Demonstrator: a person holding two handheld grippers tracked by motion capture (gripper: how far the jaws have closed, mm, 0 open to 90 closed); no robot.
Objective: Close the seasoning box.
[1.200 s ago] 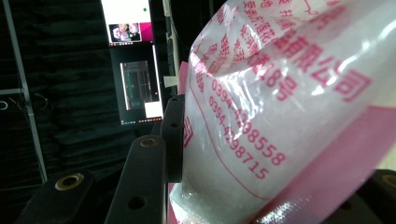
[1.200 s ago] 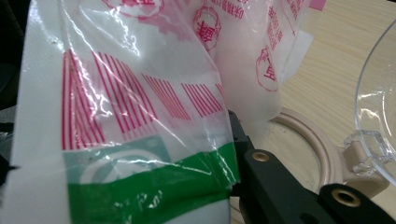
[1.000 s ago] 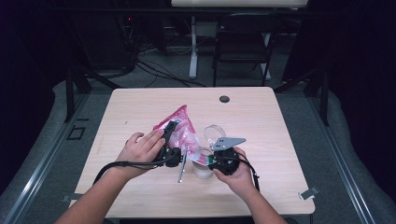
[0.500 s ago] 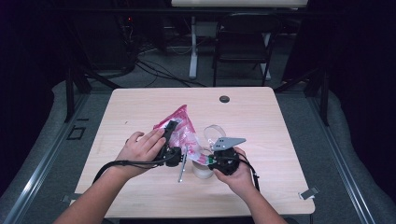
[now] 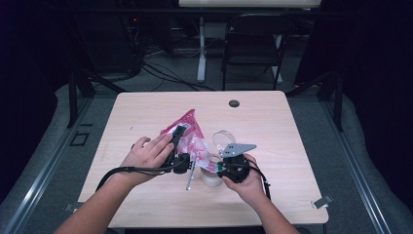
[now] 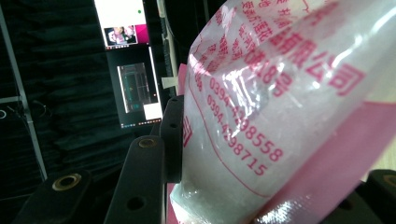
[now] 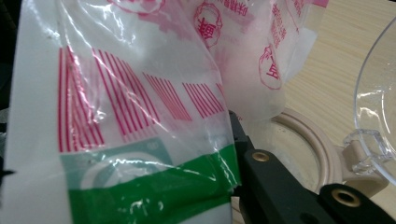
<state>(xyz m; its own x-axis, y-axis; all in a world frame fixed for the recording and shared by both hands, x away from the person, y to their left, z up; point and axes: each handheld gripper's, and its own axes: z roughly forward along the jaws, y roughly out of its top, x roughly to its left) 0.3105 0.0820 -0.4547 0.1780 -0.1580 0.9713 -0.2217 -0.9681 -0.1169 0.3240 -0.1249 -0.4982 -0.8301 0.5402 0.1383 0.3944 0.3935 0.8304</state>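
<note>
Looks like both grippers are clamped on the pink bag (image 5: 187, 131), left gripper (image 5: 179, 146) at its far-left end, right gripper (image 5: 229, 163) holding the near-right end just above the open jar (image 5: 210, 175).

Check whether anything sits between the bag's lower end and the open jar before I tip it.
Nothing visible blocks it. The pink-printed bag hangs right beside the jar's beige rim, and its clear hinged lid is swung open to the far side.

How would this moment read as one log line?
left gripper: on pink bag | right gripper: on bag's lower end | open jar below
</note>
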